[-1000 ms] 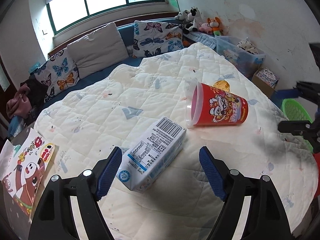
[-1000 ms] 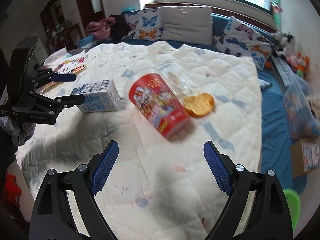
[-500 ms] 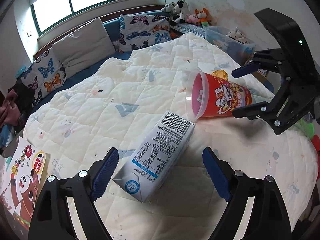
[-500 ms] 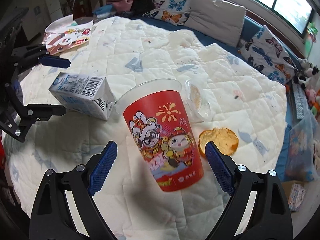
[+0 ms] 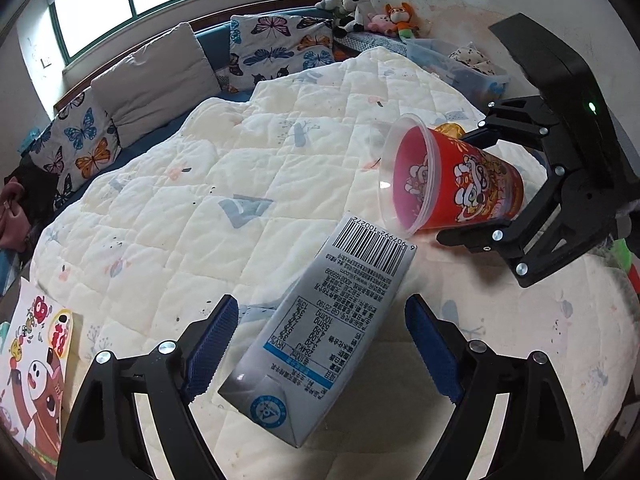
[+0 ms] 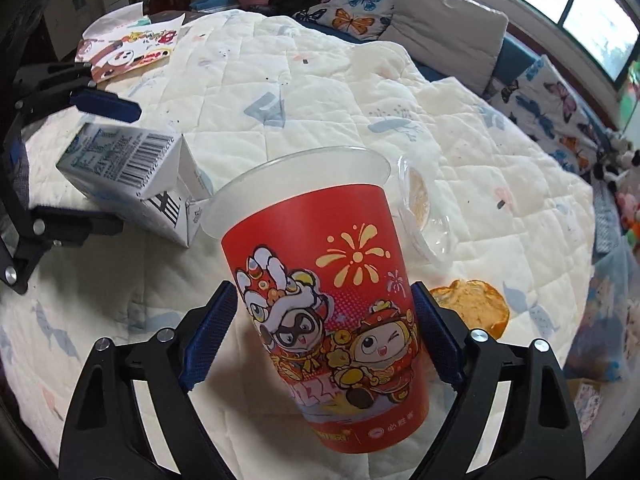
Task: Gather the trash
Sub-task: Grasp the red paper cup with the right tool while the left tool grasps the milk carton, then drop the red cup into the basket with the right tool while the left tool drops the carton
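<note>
A grey-blue milk carton [image 5: 320, 332] lies on its side on the cream quilt [image 5: 168, 208]. My left gripper [image 5: 320, 344] is open and straddles the carton's near end without touching it. A red cartoon-print plastic cup [image 6: 332, 312] lies on its side beside the carton [image 6: 120, 168]. My right gripper [image 6: 324, 328] is open with its blue pads on either side of the cup; it also shows in the left wrist view [image 5: 468, 184] around the cup [image 5: 448, 184]. A clear plastic lid [image 6: 424, 216] and an orange peel [image 6: 468, 304] lie just beyond the cup.
Butterfly cushions [image 5: 276, 48] and a grey pillow [image 5: 156, 84] line the window seat behind. Plush toys [image 5: 360, 12] and a clear storage bin [image 5: 460, 68] stand at the far right. A cartoon paper bag [image 5: 32, 368] lies at the left edge. Something green [image 5: 622, 252] sits low right.
Both grippers have moved forward. The left now straddles the milk carton's end. The right has closed in around the red cup, which fills its view.
</note>
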